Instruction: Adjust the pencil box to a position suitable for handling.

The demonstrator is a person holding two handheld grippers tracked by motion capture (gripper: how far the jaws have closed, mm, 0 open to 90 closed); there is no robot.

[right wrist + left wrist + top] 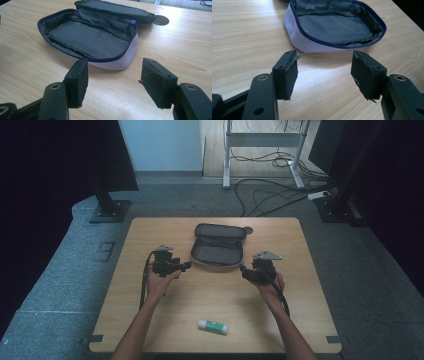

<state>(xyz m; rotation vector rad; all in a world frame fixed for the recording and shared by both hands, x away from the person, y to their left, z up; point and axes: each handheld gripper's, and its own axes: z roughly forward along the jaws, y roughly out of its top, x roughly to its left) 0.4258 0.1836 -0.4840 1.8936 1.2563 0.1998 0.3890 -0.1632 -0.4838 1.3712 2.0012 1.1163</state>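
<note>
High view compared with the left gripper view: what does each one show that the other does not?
High view alone: a glue stick near the table's front edge, both hands, the right gripper, the floor cables and the case's flipped-back lid. Left gripper view alone: the blue zipper edge and the grey lining up close, and worn pads. Shared: the open pencil case, the wooden table and the open left gripper.

Grey carpet floor (60, 265), cables (270, 195), dark curtains (45, 165) around.
</note>
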